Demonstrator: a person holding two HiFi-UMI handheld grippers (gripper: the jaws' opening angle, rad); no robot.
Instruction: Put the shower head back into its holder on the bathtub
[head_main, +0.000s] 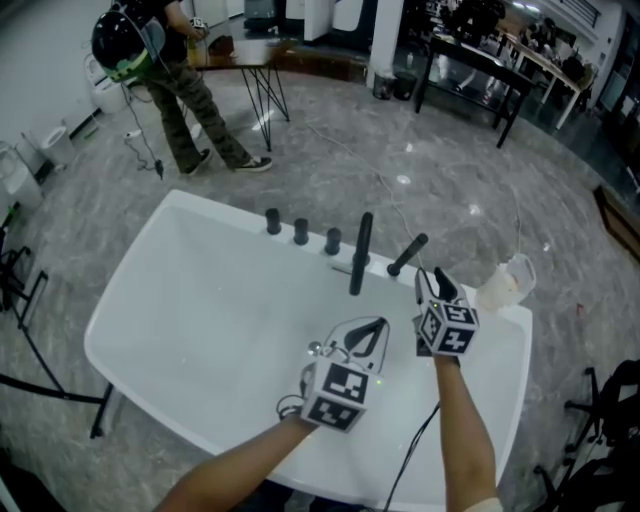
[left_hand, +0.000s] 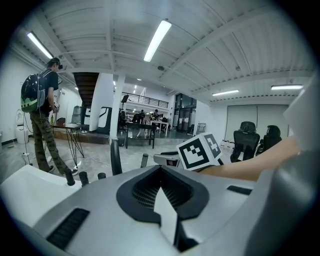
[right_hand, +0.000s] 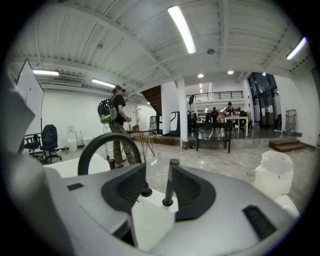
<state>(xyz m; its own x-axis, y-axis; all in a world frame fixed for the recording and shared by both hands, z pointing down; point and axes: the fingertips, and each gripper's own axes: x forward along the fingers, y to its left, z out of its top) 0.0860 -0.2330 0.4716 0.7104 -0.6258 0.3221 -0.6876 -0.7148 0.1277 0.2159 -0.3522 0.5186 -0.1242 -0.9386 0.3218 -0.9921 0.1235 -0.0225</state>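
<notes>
Head view: shows left gripper (head_main: 380, 325) at lower centre over the bathtub (head_main: 200, 330), right gripper (head_main: 432, 283) just to its right, tips near the black shower head (head_main: 408, 255) leaning on the far rim, right of the spout (head_main: 360, 252). Left gripper view: shows jaws pressed together, nothing between. Right gripper view: shows jaws apart, the shower head upright in the gap, seated on the rim.

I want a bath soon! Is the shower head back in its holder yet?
Looks nearly done: the black shower head stands in its holder on the bathtub rim. In hand: nothing; the right gripper is open right by it, the left gripper shut and empty. Left: pulling the gripper away.
</notes>
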